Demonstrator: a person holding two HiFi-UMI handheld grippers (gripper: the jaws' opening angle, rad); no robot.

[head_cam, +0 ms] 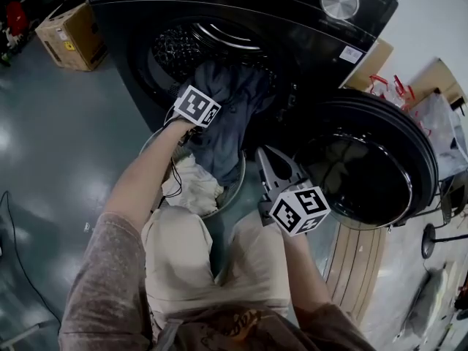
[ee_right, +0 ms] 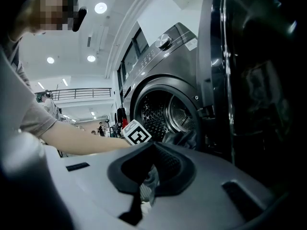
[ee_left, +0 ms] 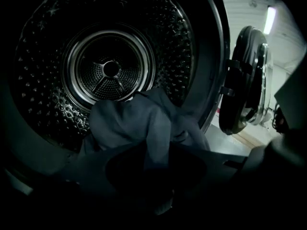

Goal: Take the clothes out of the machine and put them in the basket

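Observation:
A dark blue-grey garment (head_cam: 227, 115) hangs out of the black washing machine's drum (head_cam: 183, 50) toward the round basket (head_cam: 238, 185) below it. My left gripper (head_cam: 208, 93) is at the drum mouth, shut on a fold of that garment (ee_left: 134, 123); the cloth runs down between its jaws (ee_left: 157, 174). A cream cloth (head_cam: 194, 185) lies in the basket. My right gripper (head_cam: 262, 152) hovers beside the basket, in front of the open door (head_cam: 373, 167). It (ee_right: 146, 188) is shut and holds nothing. Beyond it the right gripper view shows the drum (ee_right: 168, 116).
The machine's door (ee_left: 249, 80) stands swung out to the right. A cardboard box (head_cam: 73, 28) sits on the floor at far left, and a thin cable (head_cam: 11, 225) runs near the left edge. Wooden boards (head_cam: 358, 269) and plastic bags (head_cam: 439, 123) are on the right.

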